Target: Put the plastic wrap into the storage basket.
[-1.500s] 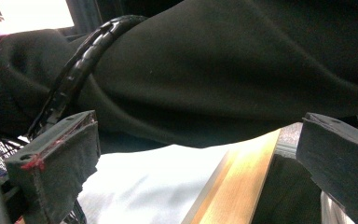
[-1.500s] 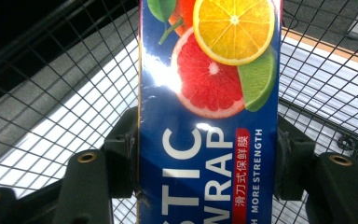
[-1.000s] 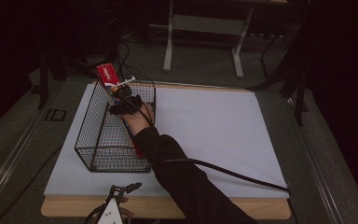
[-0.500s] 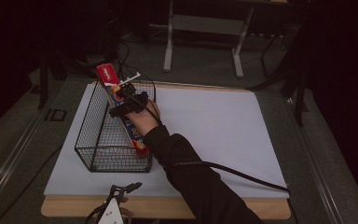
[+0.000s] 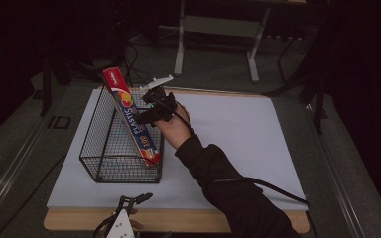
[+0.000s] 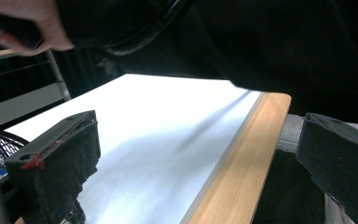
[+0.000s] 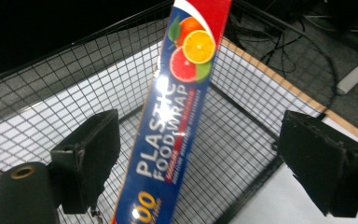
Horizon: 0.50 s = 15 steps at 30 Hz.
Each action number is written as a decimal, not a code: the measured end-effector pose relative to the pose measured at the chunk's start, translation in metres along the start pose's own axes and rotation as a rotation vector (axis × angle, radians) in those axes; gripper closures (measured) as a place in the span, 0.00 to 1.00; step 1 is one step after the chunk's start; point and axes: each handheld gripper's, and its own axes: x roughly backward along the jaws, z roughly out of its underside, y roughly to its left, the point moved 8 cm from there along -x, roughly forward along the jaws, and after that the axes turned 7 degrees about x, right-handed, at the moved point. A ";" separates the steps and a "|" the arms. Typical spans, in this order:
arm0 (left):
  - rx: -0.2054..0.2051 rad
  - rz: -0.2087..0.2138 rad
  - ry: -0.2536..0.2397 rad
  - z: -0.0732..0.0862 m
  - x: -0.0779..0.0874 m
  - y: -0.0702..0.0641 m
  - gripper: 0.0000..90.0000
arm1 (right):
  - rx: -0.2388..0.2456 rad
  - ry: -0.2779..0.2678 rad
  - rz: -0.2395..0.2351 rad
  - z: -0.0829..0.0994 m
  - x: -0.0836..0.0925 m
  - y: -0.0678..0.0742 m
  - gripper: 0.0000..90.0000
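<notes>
A long red and blue box of plastic food wrap (image 5: 134, 119) (image 7: 175, 121) leans slanted in a black wire basket (image 5: 104, 148) (image 7: 51, 93). Its low end rests in the near right corner and its red top sticks up over the far rim. My right gripper (image 5: 146, 111) (image 7: 214, 158) hovers at the basket's right side. Its jaws have just sprung wide off the box and eased in slightly; the box stands between them untouched. My left gripper (image 5: 129, 203) (image 6: 196, 154) sits open over the table's near edge, with nothing between its jaws.
The basket stands on a white mat (image 5: 238, 134) (image 6: 168, 121) that covers a wooden table (image 5: 178, 220) (image 6: 233, 172). The right gripper's cable (image 5: 273, 188) trails across the mat to the right. Dark floor, cables and a desk frame (image 5: 218, 25) lie beyond the far edge.
My right gripper has let go of the box and lifted back out of the basket toward the right. The box stays leaning in the basket. The left gripper has not moved.
</notes>
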 end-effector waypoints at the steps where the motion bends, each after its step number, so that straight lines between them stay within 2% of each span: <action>1: 0.000 -0.001 0.001 0.000 0.000 0.000 0.00 | 0.004 -0.005 0.004 0.001 0.004 -0.002 0.15; 7: -0.001 -0.005 0.005 0.000 -0.001 0.000 0.00 | 0.049 0.005 0.035 0.014 0.018 -0.013 0.15; 10: 0.001 -0.005 0.005 0.001 -0.001 0.001 0.00 | 0.030 -0.002 0.012 0.021 0.027 -0.017 0.16; 12: 0.000 -0.004 0.007 0.001 -0.002 0.001 0.00 | 0.017 -0.022 0.011 0.025 0.033 -0.022 0.16; 15: -0.002 -0.004 0.009 0.001 -0.002 0.000 0.00 | 0.018 -0.018 0.006 0.034 0.039 -0.027 0.16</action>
